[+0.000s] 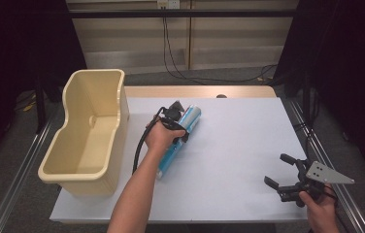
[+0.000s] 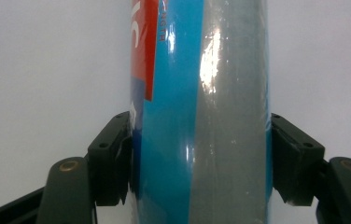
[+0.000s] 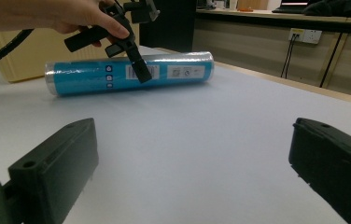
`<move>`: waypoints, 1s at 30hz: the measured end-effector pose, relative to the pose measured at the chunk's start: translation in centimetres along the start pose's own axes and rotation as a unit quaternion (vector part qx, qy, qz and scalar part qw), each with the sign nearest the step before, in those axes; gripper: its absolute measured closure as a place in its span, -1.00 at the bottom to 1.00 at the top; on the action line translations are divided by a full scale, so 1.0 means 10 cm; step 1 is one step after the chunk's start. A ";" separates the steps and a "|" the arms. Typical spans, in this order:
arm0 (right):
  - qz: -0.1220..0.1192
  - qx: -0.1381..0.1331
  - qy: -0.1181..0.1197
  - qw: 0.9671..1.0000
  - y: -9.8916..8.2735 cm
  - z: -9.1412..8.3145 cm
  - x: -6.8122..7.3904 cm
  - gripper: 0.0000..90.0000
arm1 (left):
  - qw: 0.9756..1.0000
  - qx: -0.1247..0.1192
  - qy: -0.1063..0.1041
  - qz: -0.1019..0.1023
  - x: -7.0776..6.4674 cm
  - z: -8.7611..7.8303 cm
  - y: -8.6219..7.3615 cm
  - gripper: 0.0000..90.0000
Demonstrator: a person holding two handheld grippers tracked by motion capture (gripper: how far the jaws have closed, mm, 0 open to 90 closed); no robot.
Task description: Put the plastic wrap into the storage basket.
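**Left gripper clamped on the tube**

The left gripper (image 1: 179, 127) comes down over the blue tube (image 1: 180, 138), which lies flat on the white table (image 1: 239, 145). In the left gripper view its two black jaws stand one on each side of the tube (image 2: 201, 116), and the pads (image 2: 117, 158) press against its wrapped wall, so the jaws are clamped on it. The grip sits nearer the tube's far end than its near end, and the hand (image 1: 160, 137) covers part of the middle. Just to the left of this gripper stands the beige tub (image 1: 81, 165), close to the tube but not touching it.

The right gripper (image 1: 281, 171) rests well apart from the tube, low over the table, with its jaws spread wide and bare table between them. From the right gripper view, the tube (image 3: 131, 72) lies ahead, with the left gripper (image 3: 134, 60) straddling it.
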State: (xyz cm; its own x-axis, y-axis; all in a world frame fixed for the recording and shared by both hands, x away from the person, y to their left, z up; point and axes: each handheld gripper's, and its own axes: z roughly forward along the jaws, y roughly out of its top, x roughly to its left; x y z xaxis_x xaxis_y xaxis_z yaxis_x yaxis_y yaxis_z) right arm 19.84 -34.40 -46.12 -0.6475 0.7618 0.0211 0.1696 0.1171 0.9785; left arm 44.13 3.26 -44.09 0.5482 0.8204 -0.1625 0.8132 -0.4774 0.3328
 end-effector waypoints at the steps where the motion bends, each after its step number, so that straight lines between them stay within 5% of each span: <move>1: 0.000 -0.001 -0.001 1.000 0.00 0.00 0.00 -0.98 | 1.000 0.002 -0.007 -0.009 0.01 -0.06 -0.01 -0.28; 14: -0.001 0.001 0.002 1.000 0.00 0.02 0.01 -0.98 | 0.999 -0.009 -0.018 -0.030 0.00 -0.60 0.00 -0.28; 30: -0.005 0.000 0.001 1.000 0.00 0.02 0.01 -0.98 | 0.998 -0.020 0.003 -0.061 -0.04 -1.39 0.03 -0.28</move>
State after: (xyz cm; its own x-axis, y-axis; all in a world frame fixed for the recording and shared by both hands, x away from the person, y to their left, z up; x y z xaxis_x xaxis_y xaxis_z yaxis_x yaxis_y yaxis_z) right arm 19.93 -34.23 -46.15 -0.6513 0.7588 0.0118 0.1633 0.1250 0.9786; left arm 41.43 7.19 -31.07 0.4448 0.8736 -0.1974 0.8649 -0.3619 0.3478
